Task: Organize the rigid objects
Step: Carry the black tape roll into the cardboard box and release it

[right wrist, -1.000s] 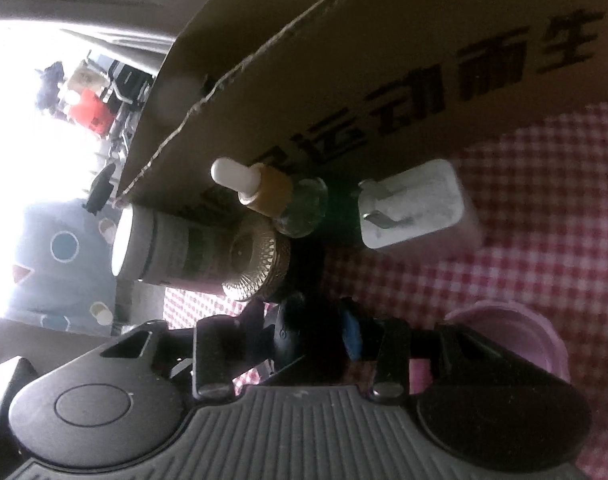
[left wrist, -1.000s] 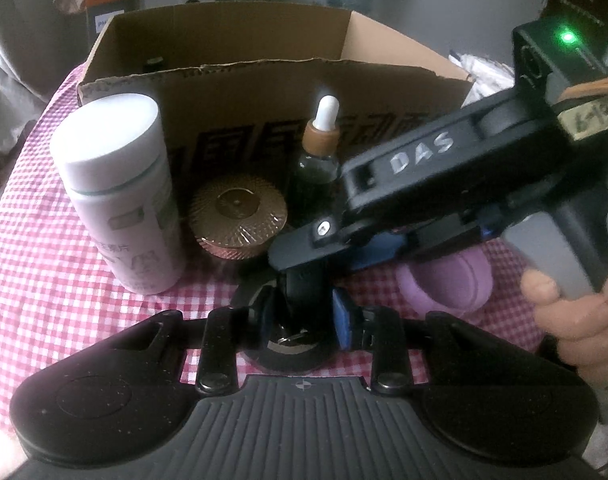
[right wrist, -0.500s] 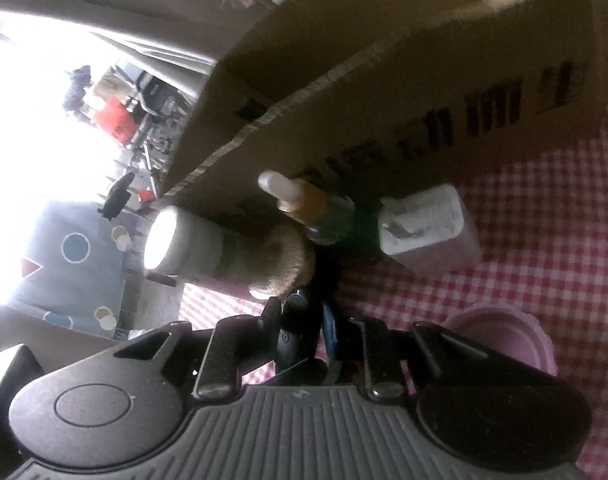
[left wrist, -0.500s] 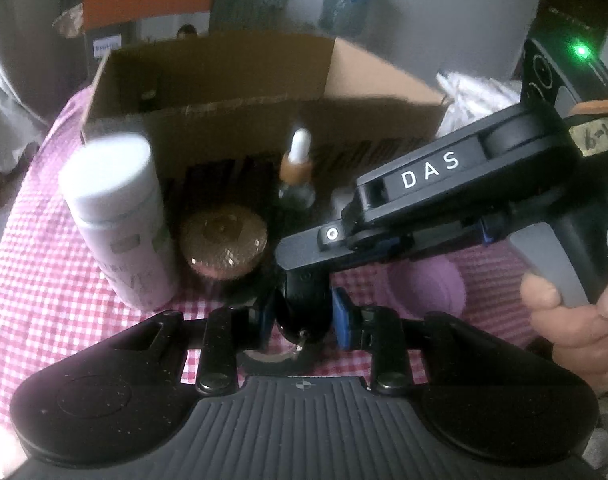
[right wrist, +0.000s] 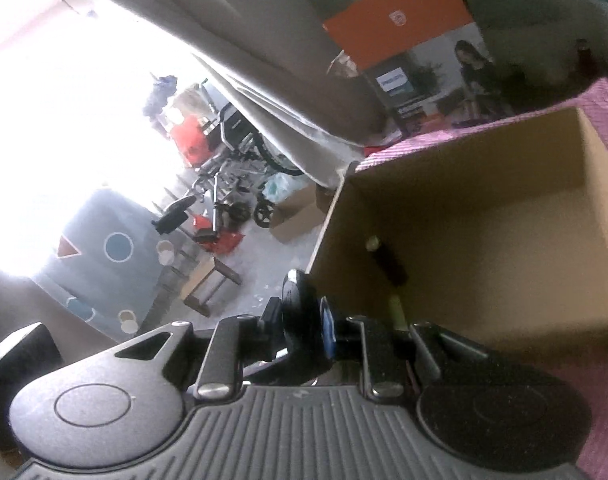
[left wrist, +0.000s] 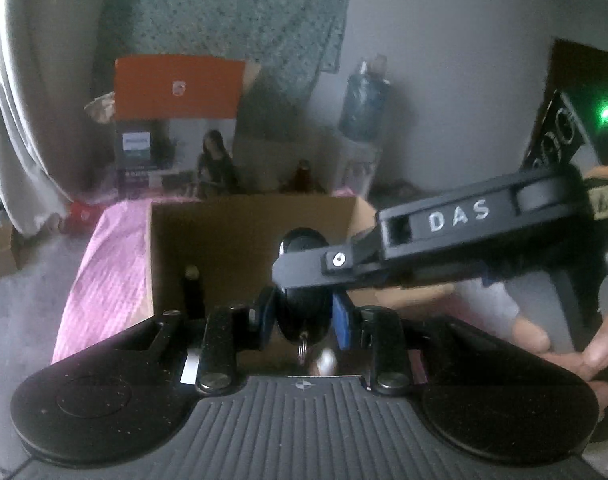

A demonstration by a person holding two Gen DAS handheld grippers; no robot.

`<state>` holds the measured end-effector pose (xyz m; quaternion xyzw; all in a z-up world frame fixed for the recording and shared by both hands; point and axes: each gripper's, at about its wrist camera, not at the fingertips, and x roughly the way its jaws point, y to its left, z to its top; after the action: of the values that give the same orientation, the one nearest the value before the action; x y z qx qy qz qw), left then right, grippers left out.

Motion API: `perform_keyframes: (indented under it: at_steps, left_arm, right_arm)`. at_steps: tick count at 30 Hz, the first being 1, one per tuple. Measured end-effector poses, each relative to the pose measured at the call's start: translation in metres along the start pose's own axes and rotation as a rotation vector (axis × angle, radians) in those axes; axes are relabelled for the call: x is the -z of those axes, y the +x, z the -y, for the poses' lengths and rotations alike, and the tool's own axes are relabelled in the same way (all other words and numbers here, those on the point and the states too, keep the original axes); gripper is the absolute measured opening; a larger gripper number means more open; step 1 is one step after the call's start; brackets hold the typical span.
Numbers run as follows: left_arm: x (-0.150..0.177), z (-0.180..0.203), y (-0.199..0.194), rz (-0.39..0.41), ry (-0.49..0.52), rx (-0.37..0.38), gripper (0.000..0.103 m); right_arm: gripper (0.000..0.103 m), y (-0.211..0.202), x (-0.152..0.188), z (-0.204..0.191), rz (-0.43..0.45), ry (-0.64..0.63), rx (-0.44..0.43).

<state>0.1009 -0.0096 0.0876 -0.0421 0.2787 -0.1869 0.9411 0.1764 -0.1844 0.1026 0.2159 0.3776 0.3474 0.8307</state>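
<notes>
A grey wall with a speckled green cloth (left wrist: 240, 8) backs a surface under pink cloth (left wrist: 104, 264), where an open cardboard box (left wrist: 232, 240) stands. Both the left gripper (left wrist: 304, 316) and right gripper (right wrist: 304, 324) are clamped on one black key fob (left wrist: 302, 280), its long axis upright, key ring (left wrist: 302, 352) hanging below, in front of the box. The right gripper's body reads "DAS".

Cardboard box (left wrist: 240, 240): plain brown, matt walls. Black object (left wrist: 304, 308) gripped by both claws: glossy plastic, with a metal ring (left wrist: 302, 350) at its lower end. Claw bodies: matt black plastic, ribbed. Tabletop (left wrist: 104, 264): pink cloth.
</notes>
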Motion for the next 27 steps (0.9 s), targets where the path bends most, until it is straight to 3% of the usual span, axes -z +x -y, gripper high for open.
perform_keyframes:
  at_steps: [9,16,19,27]
  left_arm:
    - [-0.044,-0.035,0.087,-0.175,-0.079,-0.030,0.029]
    - [-0.048,-0.058,0.136,-0.324,-0.135,-0.108,0.029]
    - [-0.052,-0.060,0.142,-0.343,-0.133,-0.140,0.033]
    - [-0.060,-0.057,0.125,-0.288,-0.144,-0.147,0.061]
  right_arm:
    - [0.023,0.072,-0.074,0.058,-0.151,0.140,0.022]
    - [0.023,0.135,-0.095,0.107,-0.264,0.252,0.046]
    - [0.023,0.159,-0.099,0.119,-0.292,0.261,0.072]
    - [0.025,0.183,-0.099,0.130,-0.313,0.293,0.071]
